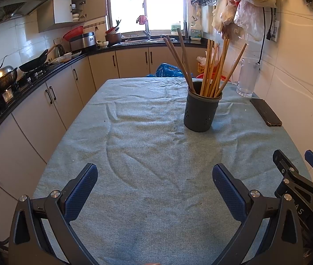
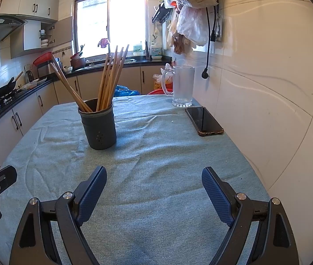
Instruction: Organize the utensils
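Note:
A dark perforated utensil holder (image 1: 201, 112) (image 2: 98, 125) stands upright on the table's blue-green cloth (image 1: 147, 145) (image 2: 156, 145). Several wooden chopsticks (image 1: 214, 66) (image 2: 110, 75) lean inside it, fanned out to both sides. My left gripper (image 1: 155, 172) hovers open over the near part of the cloth, well short of the holder, with nothing between its blue pads. My right gripper (image 2: 154, 174) is open too and holds nothing, with the holder ahead and to its left. The right gripper's fingers (image 1: 289, 172) show at the right edge of the left wrist view.
A dark phone (image 1: 265, 114) (image 2: 204, 120) lies flat near the table's right edge. A clear glass mug (image 1: 248, 77) (image 2: 181, 86) stands at the back right corner beside the tiled wall. A kitchen counter with pans (image 1: 32, 63) runs along the left. Plastic bags (image 2: 191, 11) hang above the mug.

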The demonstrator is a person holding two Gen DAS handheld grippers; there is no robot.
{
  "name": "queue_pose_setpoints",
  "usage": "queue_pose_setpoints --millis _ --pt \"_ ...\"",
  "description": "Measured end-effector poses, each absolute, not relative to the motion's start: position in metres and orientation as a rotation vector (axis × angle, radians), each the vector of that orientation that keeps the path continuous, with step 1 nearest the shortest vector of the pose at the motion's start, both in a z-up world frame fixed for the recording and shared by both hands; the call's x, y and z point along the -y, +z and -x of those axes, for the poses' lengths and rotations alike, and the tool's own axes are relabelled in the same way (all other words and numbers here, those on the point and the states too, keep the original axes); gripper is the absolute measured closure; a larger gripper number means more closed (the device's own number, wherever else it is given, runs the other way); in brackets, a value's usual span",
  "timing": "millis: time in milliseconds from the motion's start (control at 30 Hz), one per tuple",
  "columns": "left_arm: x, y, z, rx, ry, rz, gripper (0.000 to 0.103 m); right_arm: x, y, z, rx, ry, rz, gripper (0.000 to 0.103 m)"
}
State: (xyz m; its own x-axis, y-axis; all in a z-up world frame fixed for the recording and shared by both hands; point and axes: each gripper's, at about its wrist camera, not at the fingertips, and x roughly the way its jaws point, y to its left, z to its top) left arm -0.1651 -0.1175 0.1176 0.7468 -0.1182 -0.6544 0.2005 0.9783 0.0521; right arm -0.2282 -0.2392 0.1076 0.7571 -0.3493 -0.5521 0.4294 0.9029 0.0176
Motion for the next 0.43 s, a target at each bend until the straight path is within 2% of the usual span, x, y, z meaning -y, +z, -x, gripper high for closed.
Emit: queue_pose_setpoints --millis 433 --pt "0.1105 0.1124 0.1581 -0.727 -0.181 -0.105 0.0 0.238 0.1061 0.2217 -0.587 -0.403 -0.134 0.012"
